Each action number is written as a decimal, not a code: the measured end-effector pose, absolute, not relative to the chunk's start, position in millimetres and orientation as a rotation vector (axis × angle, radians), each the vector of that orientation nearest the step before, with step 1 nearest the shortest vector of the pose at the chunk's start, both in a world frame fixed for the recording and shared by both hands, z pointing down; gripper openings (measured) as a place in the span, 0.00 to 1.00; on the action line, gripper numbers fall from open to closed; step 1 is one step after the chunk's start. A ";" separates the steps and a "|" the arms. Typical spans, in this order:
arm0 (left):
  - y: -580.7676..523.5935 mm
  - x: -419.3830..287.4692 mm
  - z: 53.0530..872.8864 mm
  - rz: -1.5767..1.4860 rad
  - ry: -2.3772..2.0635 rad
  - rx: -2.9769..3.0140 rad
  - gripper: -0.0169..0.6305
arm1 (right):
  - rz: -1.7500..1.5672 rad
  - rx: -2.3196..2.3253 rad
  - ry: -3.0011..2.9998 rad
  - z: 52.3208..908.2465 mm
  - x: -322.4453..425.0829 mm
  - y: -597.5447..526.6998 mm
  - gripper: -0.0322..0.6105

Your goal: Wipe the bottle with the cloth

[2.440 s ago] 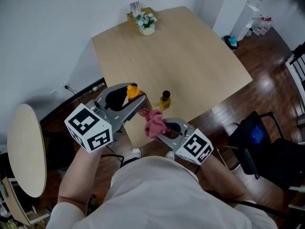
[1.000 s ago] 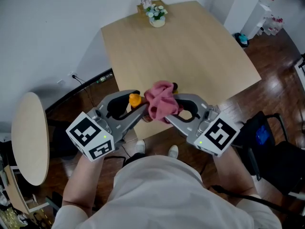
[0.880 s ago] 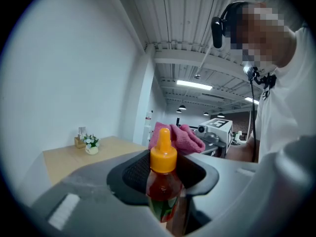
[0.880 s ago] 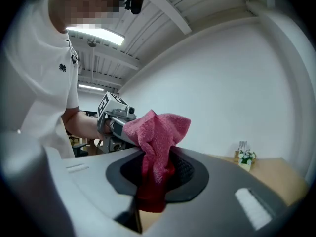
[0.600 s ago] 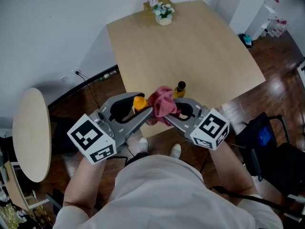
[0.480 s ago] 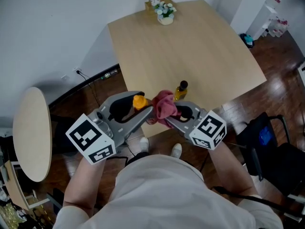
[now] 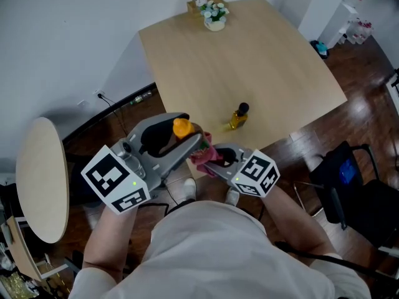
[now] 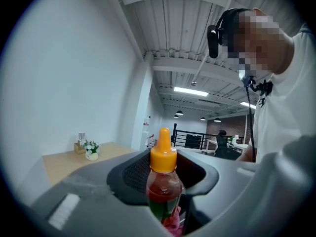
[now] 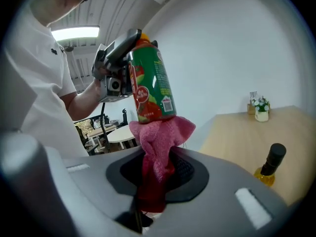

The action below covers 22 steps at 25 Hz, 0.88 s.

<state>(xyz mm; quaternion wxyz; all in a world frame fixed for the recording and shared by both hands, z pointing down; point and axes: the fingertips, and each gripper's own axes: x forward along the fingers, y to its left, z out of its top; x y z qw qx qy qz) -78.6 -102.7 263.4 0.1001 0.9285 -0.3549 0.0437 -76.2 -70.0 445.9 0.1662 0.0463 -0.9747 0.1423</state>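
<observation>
My left gripper [image 7: 187,143] is shut on a sauce bottle [image 7: 181,129] with an orange cap and a green and red label, held in the air in front of the person's chest. In the left gripper view the bottle [image 8: 163,181] stands upright between the jaws. My right gripper [image 7: 215,161] is shut on a bunched pink cloth [image 7: 202,157] just below and right of the bottle. The right gripper view shows the cloth [image 9: 159,142] pressed against the bottom end of the bottle [image 9: 150,85].
A small yellow oil bottle [image 7: 238,116] with a black cap stands near the front edge of the wooden table [image 7: 262,61]. A flower pot [image 7: 214,15] sits at the far edge. A round side table [image 7: 38,176] is at left, a black chair [image 7: 349,189] at right.
The right gripper has carried the cloth down from beside the orange cap to the bottle's lower end and nearer the person. The oil bottle on the table is uncovered again.
</observation>
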 end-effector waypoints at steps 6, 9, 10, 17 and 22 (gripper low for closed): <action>-101.3 -87.1 277.5 0.167 -0.998 2.757 0.28 | 0.413 0.259 -2.761 445.4 -61.3 -75.0 0.19; -108.4 -91.8 284.1 0.167 -0.990 2.754 0.28 | 0.433 0.377 -2.741 444.4 -38.7 -82.4 0.19; -111.5 -92.8 289.2 0.170 -0.992 2.750 0.28 | 0.447 0.428 -2.732 444.6 -28.1 -83.4 0.19; -138.8 -91.1 372.4 0.313 -1.026 2.741 0.28 | 0.546 0.779 -2.631 446.0 45.7 -70.0 0.19; -160.2 -79.5 441.2 0.406 -1.059 2.746 0.28 | 0.604 0.971 -2.565 438.8 78.1 -49.5 0.19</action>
